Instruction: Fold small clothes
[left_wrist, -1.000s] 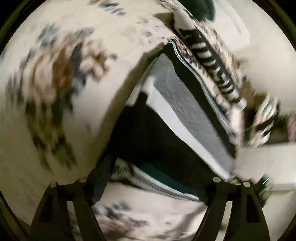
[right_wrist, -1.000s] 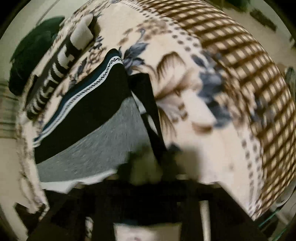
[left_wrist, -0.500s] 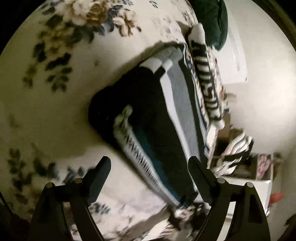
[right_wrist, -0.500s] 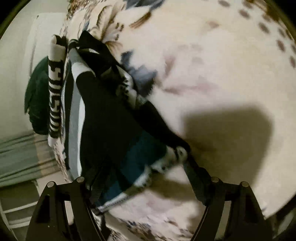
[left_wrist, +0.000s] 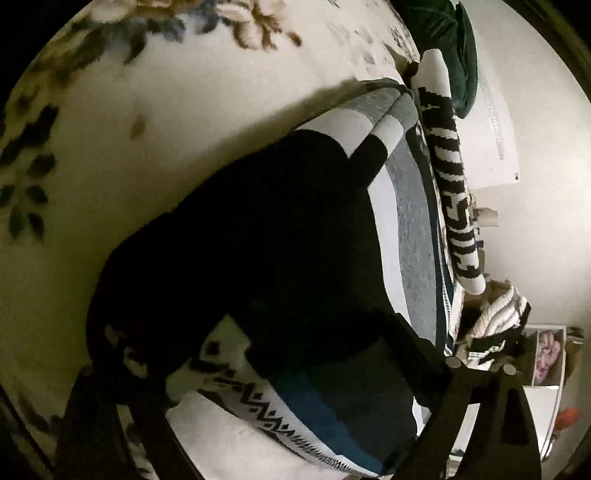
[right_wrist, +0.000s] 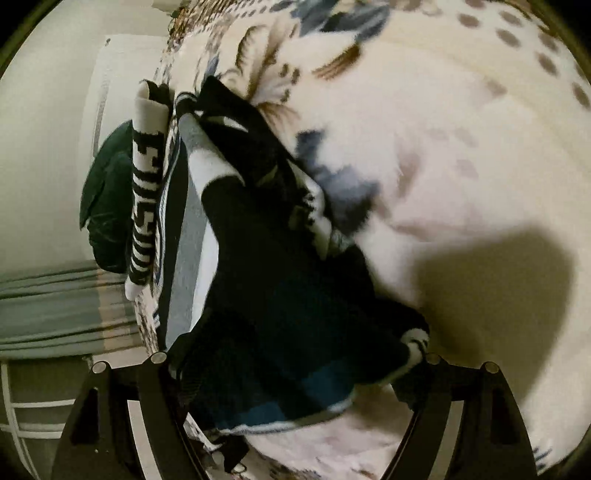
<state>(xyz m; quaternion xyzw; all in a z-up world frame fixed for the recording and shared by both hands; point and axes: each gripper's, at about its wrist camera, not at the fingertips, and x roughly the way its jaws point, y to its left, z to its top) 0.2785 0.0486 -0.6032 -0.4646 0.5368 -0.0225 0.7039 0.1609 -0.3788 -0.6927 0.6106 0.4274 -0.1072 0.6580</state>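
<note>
I angle both grippers down over the dark sock. My left gripper is opening, my right gripper stands apart, neither pressing it. It lies on a flowered blanket.

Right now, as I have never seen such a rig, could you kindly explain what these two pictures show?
There is no robot: a person holds a two-finger gripper in each hand, and a fisheye camera on each looks forward along its fingers. One picture comes from the left gripper, whose jaws are opening; the other from the right gripper, whose jaws stand wide. Both look down on a floral blanket. On it lies a dark garment with teal and white patterned bands, reaching between the fingers of both grippers; neither seems to clamp it. Beside it lie a grey folded piece and a black-and-white sock.
</note>
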